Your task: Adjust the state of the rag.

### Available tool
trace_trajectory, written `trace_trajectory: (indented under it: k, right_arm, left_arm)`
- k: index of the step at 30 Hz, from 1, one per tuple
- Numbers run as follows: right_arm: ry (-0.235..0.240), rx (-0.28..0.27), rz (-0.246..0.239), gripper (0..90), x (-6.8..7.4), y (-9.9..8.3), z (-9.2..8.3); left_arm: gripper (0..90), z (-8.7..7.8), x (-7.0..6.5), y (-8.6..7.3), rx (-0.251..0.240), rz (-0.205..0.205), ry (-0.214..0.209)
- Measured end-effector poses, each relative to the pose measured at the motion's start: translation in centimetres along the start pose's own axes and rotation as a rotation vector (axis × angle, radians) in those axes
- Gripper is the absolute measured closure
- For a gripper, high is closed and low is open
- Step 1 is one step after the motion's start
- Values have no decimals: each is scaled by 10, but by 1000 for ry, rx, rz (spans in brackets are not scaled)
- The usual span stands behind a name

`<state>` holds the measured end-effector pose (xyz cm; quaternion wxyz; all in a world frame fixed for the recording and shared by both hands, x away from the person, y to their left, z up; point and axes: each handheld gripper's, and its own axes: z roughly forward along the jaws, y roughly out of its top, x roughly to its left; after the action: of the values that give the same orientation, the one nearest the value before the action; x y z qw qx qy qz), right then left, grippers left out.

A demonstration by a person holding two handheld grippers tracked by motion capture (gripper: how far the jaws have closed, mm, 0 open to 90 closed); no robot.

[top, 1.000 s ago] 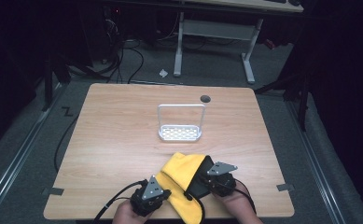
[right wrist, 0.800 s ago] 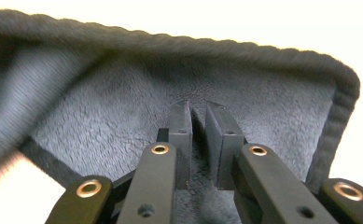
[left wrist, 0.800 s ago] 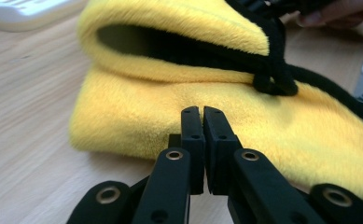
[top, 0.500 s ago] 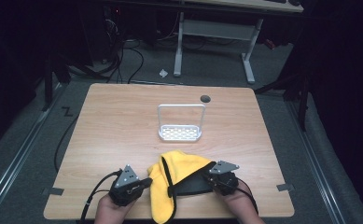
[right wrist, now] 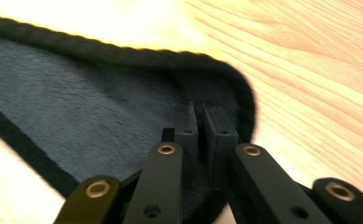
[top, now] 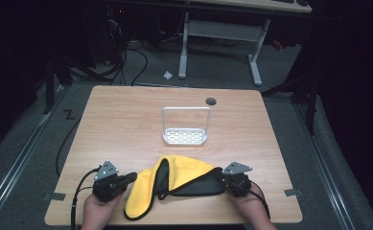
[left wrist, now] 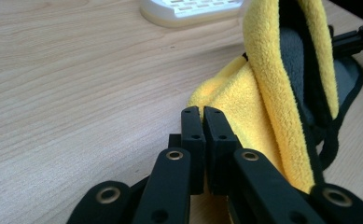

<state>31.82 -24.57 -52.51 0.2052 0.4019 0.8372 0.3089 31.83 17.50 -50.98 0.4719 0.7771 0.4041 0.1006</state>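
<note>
Left gripper point(left wrist: 202, 112): in the left gripper view its two black jaws rise from the bottom centre, pressed together. They appear to pinch the yellow edge of the cloth, though the contact itself is hidden. In the high view it sits at the lower left point(top: 126, 178).
Right gripper point(right wrist: 206, 109): jaws nearly together, clamped on the dark grey corner of the cloth. In the high view it sits at the lower right point(top: 221, 178).
Microfibre cloth point(top: 174, 175): yellow on one face, dark grey on the other, with a black bound edge. It lies bunched and partly folded between the two grippers at the bottom centre of the high view. In the left gripper view point(left wrist: 268, 107) a fold stands upright at the right of the frame.
White rack point(top: 185, 136): a small slotted tray with a tall wire hoop, standing at the centre of the high view, well apart from the cloth.
Table point(top: 126, 120): light wood, otherwise bare.
Risk: if the grippers pull apart unevenly, the thin corner could slip out of one grip. The standing fold could also flop over and leave the cloth creased rather than flat.
Risk near rack: a forward sweep of the cloth could knock the light rack over.
</note>
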Motion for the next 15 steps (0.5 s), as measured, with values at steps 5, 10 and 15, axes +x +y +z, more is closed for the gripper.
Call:
trace_trajectory:
  k: [5, 10, 15]
  right_arm:
    - [-40, 4, 16, 859, -8, -2, -1]
    - [-42, -6, 34, 797, -10, -3, -3]
    - [12, -98, 29, 670, 5, 6, -14]
  left_arm:
    - [873, -4, 1, 0, -13, -7, 34]
    - [770, -2, -7, 1, -2, 14, 5]
    - [631, 6, -27, 3, 2, 56, -50]
